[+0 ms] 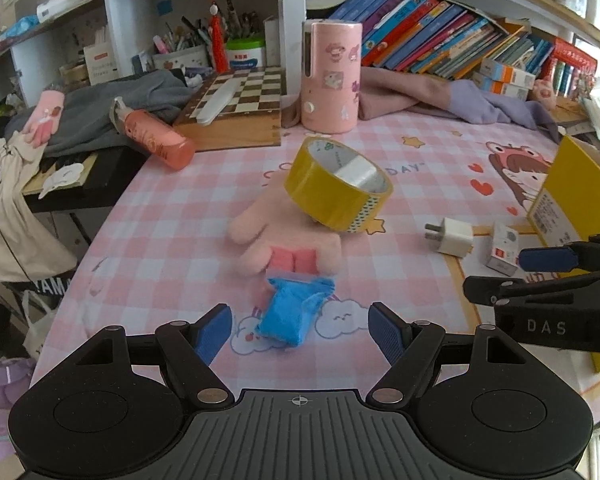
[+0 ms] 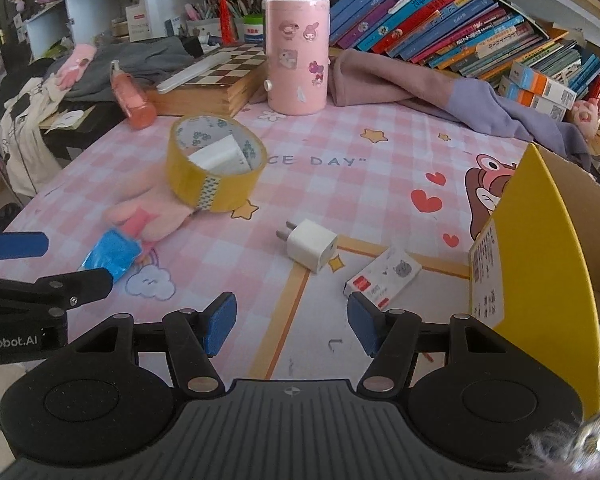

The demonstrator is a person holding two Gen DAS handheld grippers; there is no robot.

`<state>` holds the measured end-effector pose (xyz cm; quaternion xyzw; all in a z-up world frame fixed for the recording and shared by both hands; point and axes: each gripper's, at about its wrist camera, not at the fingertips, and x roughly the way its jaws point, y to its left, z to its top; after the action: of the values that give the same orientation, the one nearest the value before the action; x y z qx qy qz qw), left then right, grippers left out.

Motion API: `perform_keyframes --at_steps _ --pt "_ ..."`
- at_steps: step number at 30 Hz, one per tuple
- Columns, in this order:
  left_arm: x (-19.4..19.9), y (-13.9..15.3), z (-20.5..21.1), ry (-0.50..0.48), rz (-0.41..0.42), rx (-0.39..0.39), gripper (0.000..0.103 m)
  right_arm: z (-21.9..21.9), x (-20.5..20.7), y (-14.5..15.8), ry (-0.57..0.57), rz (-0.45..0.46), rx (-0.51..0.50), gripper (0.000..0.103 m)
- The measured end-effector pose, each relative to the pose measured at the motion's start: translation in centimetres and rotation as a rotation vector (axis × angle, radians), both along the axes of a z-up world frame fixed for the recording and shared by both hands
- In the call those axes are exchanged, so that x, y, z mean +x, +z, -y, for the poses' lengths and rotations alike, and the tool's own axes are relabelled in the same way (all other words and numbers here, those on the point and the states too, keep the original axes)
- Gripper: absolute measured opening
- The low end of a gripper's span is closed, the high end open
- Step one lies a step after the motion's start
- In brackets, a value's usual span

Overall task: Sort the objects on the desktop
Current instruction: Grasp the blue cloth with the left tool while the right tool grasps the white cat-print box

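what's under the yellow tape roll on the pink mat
The yellow tape roll rests tilted on a pink glove, which lies on the checked mat. The glove's cuff end beneath the roll is covered, so anything else there cannot be seen.

Two black handheld grippers with blue pads

Left gripper and right gripper share a ribbed grey-black base, round side discs, silver pivot screws and a small crosshair mark. White lettering on their sides reads "DAS" and, perhaps cut off, "nRobot.AI".
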<state>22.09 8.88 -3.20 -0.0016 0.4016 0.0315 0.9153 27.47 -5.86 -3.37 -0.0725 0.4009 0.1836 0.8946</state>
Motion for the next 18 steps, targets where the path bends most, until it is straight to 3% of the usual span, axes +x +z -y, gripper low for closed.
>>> perform_keyframes --at_steps 7,14,18 --pt "1.8 -0.9 -0.3 0.004 -0.017 0.003 0.073 0.4 2.5 -1.1 -0.081 -0.034 -0.044 0.065" --pt "3.7 -2.4 0.4 -0.036 -0.07 0.029 0.052 1.0 4.0 -1.9 -0.147 -0.03 -0.084 0.065" --pt "3.8 -2.9 0.1 -0.032 -0.086 0.006 0.043 1.5 5.1 -2.2 -0.189 -0.043 -0.073 0.065"
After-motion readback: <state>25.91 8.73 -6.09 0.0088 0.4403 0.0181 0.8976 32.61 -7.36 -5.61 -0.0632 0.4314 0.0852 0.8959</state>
